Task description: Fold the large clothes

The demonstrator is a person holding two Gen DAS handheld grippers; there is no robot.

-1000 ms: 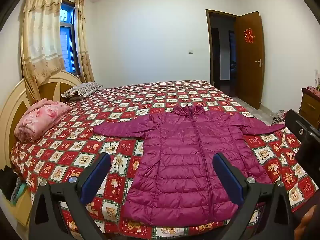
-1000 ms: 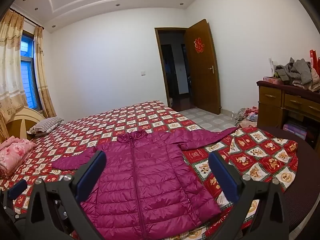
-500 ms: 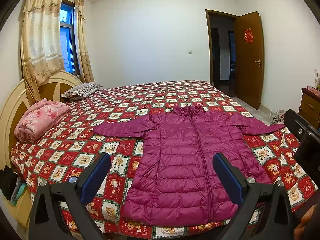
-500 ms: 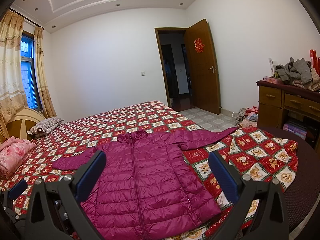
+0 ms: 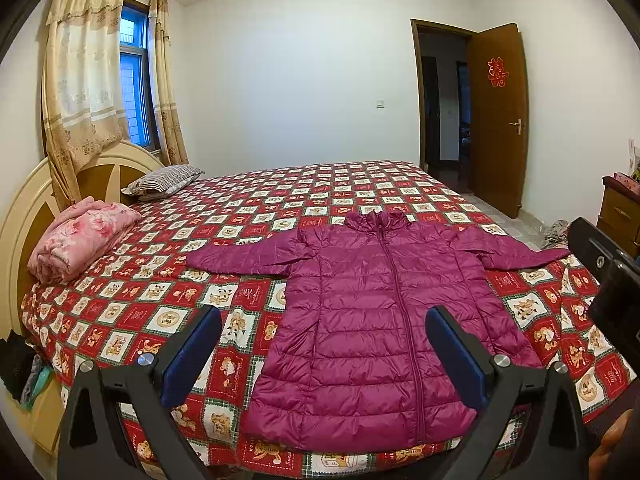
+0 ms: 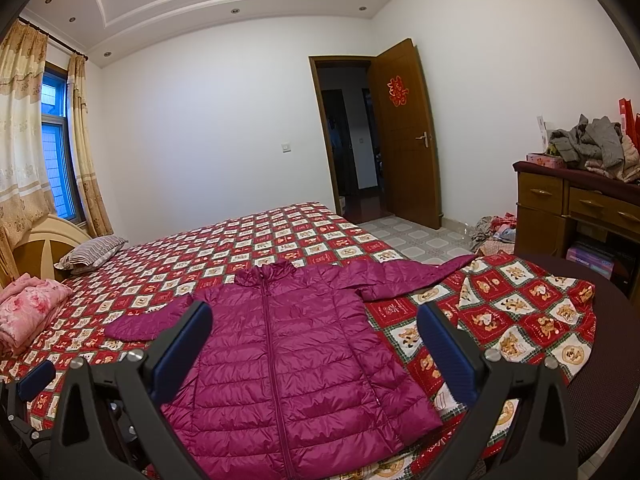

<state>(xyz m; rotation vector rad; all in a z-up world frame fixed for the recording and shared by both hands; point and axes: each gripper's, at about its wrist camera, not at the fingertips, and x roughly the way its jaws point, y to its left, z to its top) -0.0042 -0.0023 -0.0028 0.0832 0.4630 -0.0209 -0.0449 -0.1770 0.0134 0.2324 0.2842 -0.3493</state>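
Jacket [image 5: 384,320], one, magenta quilted, zipped shut, lying flat and face up on the bed [image 5: 280,196], hem toward the near edge, collar toward the far side, both sleeves spread outward.

Bedspread [image 5: 132,312], one, red and white check with bear motifs; its corner is rumpled near the end of the jacket's outstretched sleeve in the right wrist view.

Pillow [image 5: 164,178], one, striped, at the headboard [image 5: 24,216]. Pink floral bedding [image 5: 76,240], one folded bundle, beside the pillow.

Wooden desk [image 6: 576,208], one, two drawers visible, both shut; on its tabletop a heap of grey clothes [image 6: 588,142]. More clothes lie on the floor next to it.

Door [image 5: 496,120], one, standing open.

Left gripper [image 5: 324,356], fingers spread wide, holding nothing, poised above the jacket's hem; jacket body shows between the fingers, apart from them.

Right gripper [image 6: 314,350], fingers likewise spread and empty, above the jacket's lower front, not touching.
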